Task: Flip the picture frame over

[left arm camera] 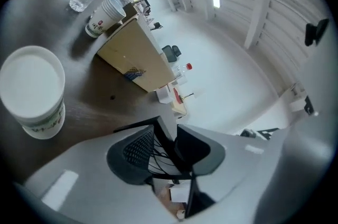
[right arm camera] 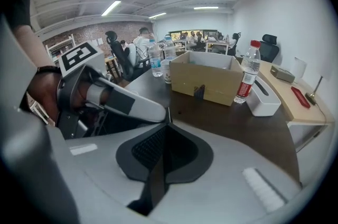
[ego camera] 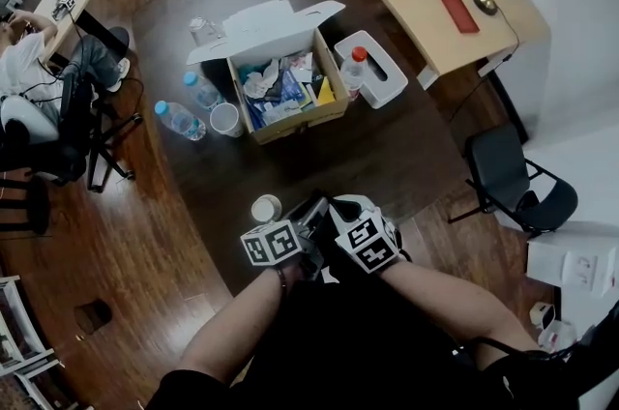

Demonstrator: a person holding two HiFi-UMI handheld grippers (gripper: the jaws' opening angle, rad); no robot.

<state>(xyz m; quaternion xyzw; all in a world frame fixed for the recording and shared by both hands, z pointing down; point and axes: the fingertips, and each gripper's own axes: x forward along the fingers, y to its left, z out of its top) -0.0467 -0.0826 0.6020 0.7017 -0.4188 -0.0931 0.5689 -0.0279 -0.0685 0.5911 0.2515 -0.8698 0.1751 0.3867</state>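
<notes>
The picture frame (right arm camera: 157, 178) is a thin dark panel seen edge-on. It stands between the pads of my right gripper (right arm camera: 165, 125), which is shut on it. My left gripper (left arm camera: 169, 149) is open, and the frame's black edge (left arm camera: 165, 136) stands in the gap with space on either side. In the head view both grippers meet over the near edge of the dark table (ego camera: 387, 157), left gripper (ego camera: 309, 213) beside right gripper (ego camera: 336, 208). The frame is mostly hidden there. A left finger (right arm camera: 124, 103) lies just left of the right jaws.
A white lidded cup (ego camera: 266, 207) stands just left of the grippers. Farther back are an open cardboard box (ego camera: 285, 94), a paper cup (ego camera: 225, 119), water bottles (ego camera: 179, 120), a red-capped bottle (ego camera: 355, 70) and a white tray (ego camera: 377, 70). An office chair (ego camera: 513, 181) stands right.
</notes>
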